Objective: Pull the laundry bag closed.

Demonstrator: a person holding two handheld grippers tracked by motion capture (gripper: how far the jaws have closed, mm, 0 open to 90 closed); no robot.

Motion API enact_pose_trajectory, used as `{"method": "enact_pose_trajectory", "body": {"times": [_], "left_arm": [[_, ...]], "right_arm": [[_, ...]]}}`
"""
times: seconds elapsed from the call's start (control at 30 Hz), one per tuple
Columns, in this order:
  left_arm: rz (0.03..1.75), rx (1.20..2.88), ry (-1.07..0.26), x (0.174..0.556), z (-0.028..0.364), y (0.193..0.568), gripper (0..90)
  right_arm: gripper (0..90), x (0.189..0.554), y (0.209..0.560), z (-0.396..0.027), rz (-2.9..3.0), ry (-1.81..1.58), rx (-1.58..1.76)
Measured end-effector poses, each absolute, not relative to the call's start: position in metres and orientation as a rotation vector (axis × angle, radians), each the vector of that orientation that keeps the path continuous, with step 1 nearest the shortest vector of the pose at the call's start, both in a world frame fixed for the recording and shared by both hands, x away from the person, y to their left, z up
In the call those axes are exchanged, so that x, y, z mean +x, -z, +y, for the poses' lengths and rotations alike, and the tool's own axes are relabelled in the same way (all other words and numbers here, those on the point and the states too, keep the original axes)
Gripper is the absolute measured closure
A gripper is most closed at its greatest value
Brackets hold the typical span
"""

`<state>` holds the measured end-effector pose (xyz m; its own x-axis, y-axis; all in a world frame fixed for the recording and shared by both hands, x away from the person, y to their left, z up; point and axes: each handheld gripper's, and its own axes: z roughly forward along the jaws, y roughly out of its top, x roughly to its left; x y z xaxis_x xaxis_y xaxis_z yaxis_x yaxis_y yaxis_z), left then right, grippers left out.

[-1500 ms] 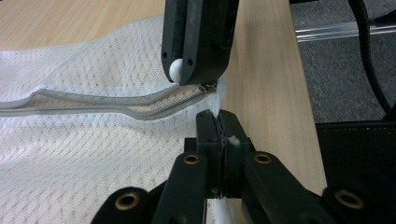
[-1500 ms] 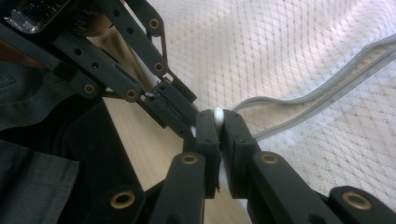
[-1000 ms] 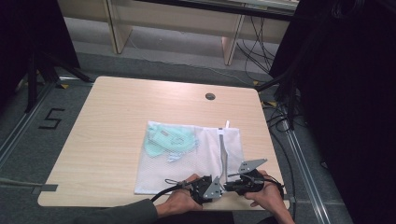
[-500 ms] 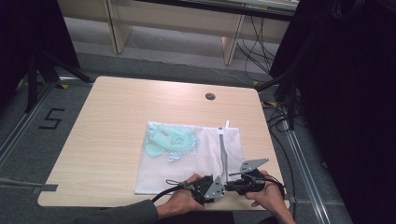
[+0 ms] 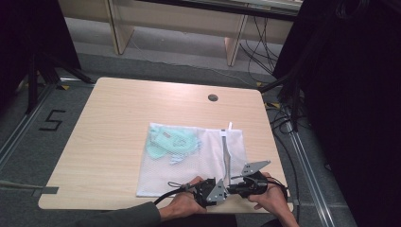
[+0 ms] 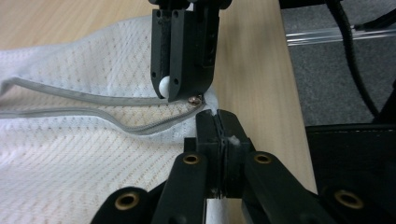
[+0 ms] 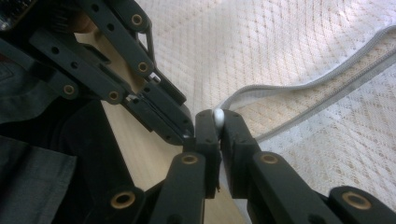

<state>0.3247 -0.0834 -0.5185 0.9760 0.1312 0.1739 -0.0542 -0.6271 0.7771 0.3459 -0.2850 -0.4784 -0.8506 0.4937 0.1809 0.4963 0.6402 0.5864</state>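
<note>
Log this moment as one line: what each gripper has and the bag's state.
left gripper: shut on bag corner | right gripper: shut on zipper pull | mesh bag: flat on table, zipper open

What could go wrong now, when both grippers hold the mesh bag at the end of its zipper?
1. The right gripper pinches only the small white zipper pull; it may slip out.
2. The left gripper holds thin mesh bag fabric beside the zipper; a hard pull might tear it.
3. The grippers almost touch and may collide.
</note>
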Motion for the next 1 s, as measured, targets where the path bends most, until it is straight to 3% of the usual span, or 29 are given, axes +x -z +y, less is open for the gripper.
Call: {"method": "enact_pose_trajectory", "body": {"times": [0.03, 0.5, 0.83, 1.0], "left_arm": [[0.007, 2.265, -0.279, 0.326, -0.082, 0.516, 89.2], [0.131, 2.234, -0.214, 0.325, -0.083, 0.519, 88.7], [0.119, 2.287, -0.265, 0.328, -0.082, 0.516, 79.5], [0.123, 2.260, -0.290, 0.325, -0.084, 0.517, 84.7]], "right_arm": [[86.6, 0.345, 0.479, -0.284, -2.839, 1.002, -0.868], [86.6, 0.347, 0.477, -0.282, -2.836, 0.993, -0.866], [86.6, 0.344, 0.471, -0.285, -2.805, 1.067, -0.892], [86.6, 0.345, 0.471, -0.284, -2.812, 1.072, -0.877]]}}
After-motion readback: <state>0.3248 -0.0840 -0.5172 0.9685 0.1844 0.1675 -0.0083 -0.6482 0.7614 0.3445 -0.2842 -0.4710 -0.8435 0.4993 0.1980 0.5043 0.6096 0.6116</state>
